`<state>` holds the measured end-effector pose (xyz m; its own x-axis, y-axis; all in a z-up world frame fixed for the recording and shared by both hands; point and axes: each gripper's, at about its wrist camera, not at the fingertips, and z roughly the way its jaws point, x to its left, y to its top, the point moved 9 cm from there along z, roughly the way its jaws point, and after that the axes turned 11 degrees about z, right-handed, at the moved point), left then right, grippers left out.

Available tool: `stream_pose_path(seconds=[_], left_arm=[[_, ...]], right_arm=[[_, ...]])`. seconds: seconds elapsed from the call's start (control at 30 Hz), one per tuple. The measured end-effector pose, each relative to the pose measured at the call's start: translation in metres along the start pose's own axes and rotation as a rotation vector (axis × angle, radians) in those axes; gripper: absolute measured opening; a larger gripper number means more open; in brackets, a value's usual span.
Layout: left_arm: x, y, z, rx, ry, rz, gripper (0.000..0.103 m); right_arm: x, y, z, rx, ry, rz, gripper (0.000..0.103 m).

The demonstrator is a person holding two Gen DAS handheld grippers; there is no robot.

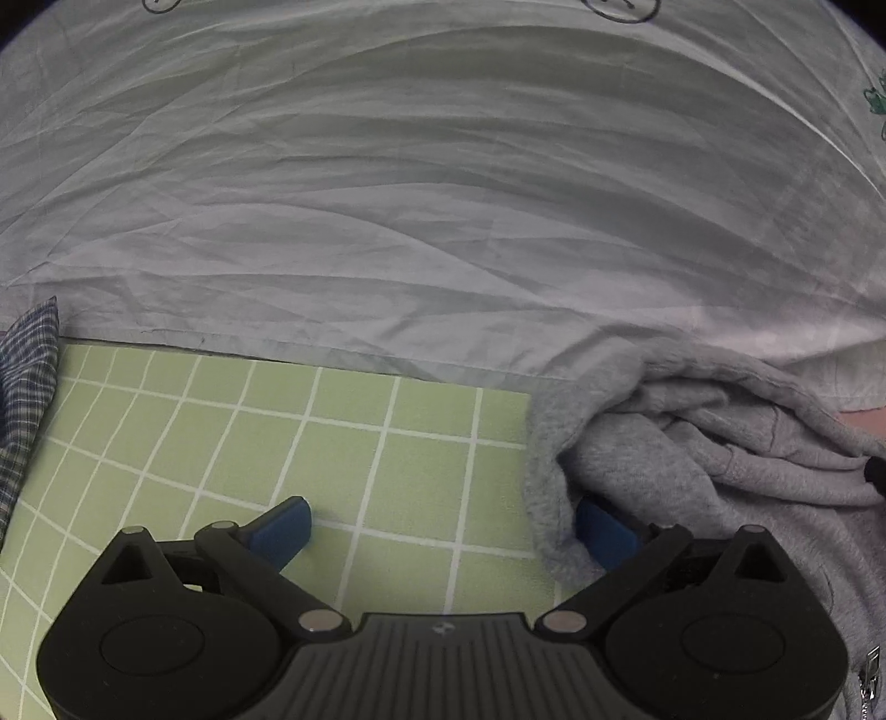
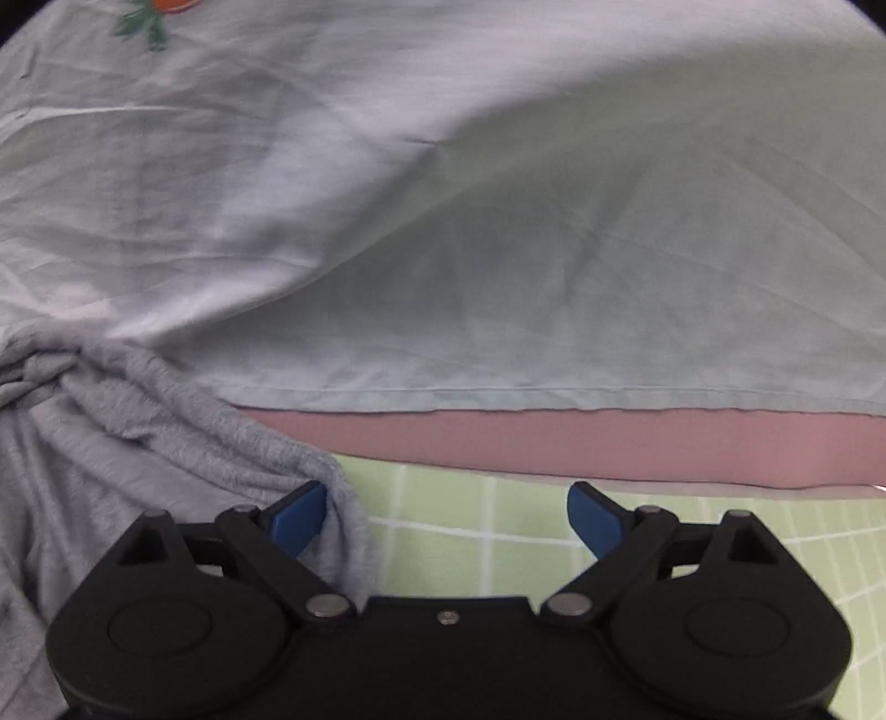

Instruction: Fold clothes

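Observation:
A crumpled grey fleece-lined hoodie (image 1: 720, 454) lies at the right of the left wrist view, half on the green grid mat (image 1: 277, 432). My left gripper (image 1: 443, 529) is open wide low over the mat. Its right pad (image 1: 603, 531) is partly hidden behind the hoodie's fleecy edge, and its left pad is over bare mat. In the right wrist view the same hoodie (image 2: 138, 432) fills the lower left. My right gripper (image 2: 447, 518) is open wide. Its left pad (image 2: 299, 518) rests against the hoodie's hem, and only mat (image 2: 443, 554) shows between the pads.
A wrinkled pale sheet (image 1: 443, 194) covers everything beyond the mat, also filling the right wrist view (image 2: 498, 249) with a carrot print (image 2: 149, 22) at top left. A pink layer (image 2: 609, 443) shows under its hem. A blue plaid cloth (image 1: 27, 387) lies at the mat's left edge.

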<state>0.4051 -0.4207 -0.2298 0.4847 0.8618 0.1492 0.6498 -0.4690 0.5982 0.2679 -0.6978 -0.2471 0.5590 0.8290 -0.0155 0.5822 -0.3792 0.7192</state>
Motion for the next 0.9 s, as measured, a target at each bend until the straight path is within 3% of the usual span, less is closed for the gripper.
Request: stream_pose_path(seconds=[0.17,0.33,0.57,0.9], left_arm=[[0.006,0.005,-0.009,-0.007,0.136,0.130,0.101],[-0.006,0.021,-0.051,-0.123,0.229,0.229,0.101],[-0.008,0.015,-0.133,-0.229,0.167,0.160,0.101],[-0.010,-0.065,-0.219,-0.288,0.130,0.133,0.101]], right_arm=[[-0.030,0.000,-0.017,-0.061,-0.172,-0.068,0.094],[-0.046,0.003,-0.062,-0.168,-0.253,-0.090,0.094],[-0.071,-0.005,-0.141,-0.275,-0.307,-0.011,0.094],[-0.089,-0.063,-0.246,-0.345,-0.343,0.007,0.096]])
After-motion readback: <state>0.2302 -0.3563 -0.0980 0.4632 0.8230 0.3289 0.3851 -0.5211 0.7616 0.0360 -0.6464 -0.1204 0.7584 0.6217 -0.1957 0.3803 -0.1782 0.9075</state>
